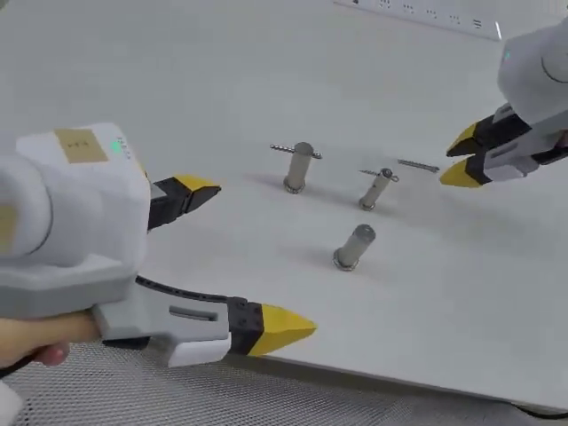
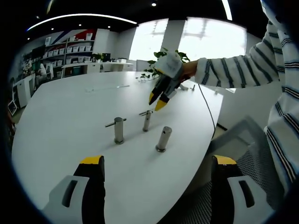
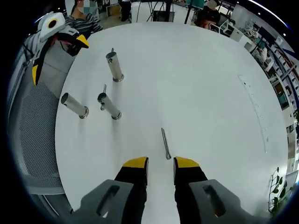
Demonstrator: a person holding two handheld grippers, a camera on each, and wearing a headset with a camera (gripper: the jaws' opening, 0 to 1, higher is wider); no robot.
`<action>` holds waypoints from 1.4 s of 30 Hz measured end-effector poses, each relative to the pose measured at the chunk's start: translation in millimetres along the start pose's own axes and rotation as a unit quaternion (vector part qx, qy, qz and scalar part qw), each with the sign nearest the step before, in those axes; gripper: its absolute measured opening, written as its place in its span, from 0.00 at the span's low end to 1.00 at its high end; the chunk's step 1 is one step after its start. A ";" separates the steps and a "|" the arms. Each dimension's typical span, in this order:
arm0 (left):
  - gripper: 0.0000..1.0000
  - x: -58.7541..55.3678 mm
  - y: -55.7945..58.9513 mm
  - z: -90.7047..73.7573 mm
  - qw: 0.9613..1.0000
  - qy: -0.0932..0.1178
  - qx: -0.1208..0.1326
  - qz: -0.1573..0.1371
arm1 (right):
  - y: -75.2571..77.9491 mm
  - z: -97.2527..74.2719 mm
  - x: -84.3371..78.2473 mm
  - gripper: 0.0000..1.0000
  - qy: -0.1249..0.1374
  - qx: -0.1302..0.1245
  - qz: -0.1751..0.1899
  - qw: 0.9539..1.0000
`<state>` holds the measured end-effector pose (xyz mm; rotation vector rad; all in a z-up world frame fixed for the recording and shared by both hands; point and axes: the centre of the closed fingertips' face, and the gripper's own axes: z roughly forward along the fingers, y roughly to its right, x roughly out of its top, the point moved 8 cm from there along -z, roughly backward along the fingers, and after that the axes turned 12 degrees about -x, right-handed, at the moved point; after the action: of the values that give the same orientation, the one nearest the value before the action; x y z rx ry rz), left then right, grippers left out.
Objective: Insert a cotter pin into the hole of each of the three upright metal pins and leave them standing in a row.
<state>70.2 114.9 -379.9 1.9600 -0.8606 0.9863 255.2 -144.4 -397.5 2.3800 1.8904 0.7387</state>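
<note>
Three metal pins (image 1: 300, 167), tan label (image 1: 80, 144) on left claw (image 1: 257, 259), print unclear

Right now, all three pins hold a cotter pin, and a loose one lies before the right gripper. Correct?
No, two do: the head view shows the nearest pin bare. A loose cotter pin does lie before the right gripper.

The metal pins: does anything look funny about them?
Yes. The nearest pin has no cotter pin through its top, while the other two do. A loose cotter pin lies flat on the table, just ahead of the open right gripper.
</note>
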 end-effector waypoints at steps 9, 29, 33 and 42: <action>0.93 0.9 -1.3 -0.8 1.000 0.000 0.001 -0.003 | -2.0 11.4 6.9 0.11 -0.012 0.012 -0.023 1.000; 0.92 -4.5 -5.5 -0.1 1.000 -0.010 0.012 -0.013 | 2.2 27.3 9.0 0.01 -0.044 0.046 -0.042 0.997; 0.91 -4.9 -5.6 3.6 1.000 -0.012 0.004 -0.016 | 1.7 28.0 12.0 0.01 -0.062 0.046 -0.059 0.995; 0.91 1.8 -7.3 10.5 1.000 -0.015 -0.005 -0.006 | 5.8 29.7 14.5 0.01 -0.082 0.064 -0.068 0.992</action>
<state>80.6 109.1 -385.0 1.9740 -0.8679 0.9450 273.6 -124.5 -417.1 2.2705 2.0609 0.4124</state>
